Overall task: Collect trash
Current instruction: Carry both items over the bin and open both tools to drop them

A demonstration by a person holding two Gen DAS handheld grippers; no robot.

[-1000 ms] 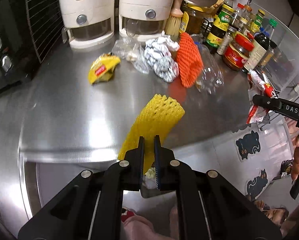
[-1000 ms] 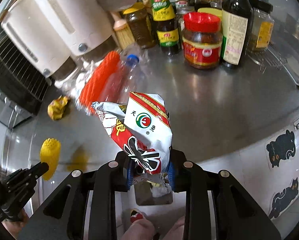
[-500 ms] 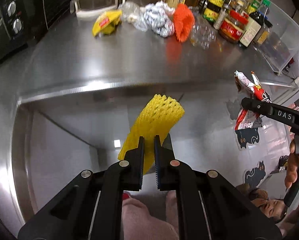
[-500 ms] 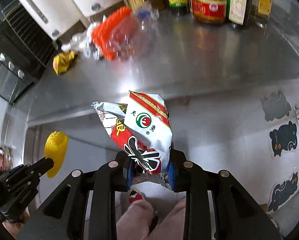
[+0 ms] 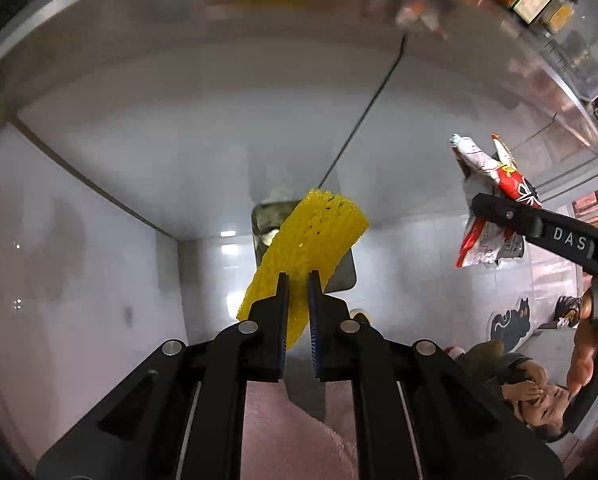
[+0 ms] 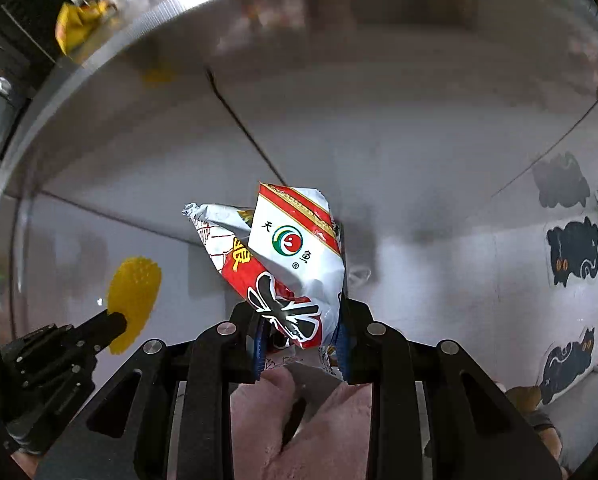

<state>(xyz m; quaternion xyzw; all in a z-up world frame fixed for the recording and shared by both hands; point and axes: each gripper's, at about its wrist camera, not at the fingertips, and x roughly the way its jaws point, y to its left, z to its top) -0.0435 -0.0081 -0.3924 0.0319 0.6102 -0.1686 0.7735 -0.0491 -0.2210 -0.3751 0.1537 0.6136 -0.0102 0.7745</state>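
the left gripper (image 5: 298, 280) is clamped on the soft, light yellow foam net (image 5: 307, 240); the right gripper (image 6: 299, 334) pinches the crinkly snack wrapper (image 6: 283, 264) at its near, lower end, probably slippery.

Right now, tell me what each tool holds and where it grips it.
Left tool: the yellow foam net, pinched near its lower end. Right tool: the crumpled red-and-white snack wrapper, clamped at its bottom end.
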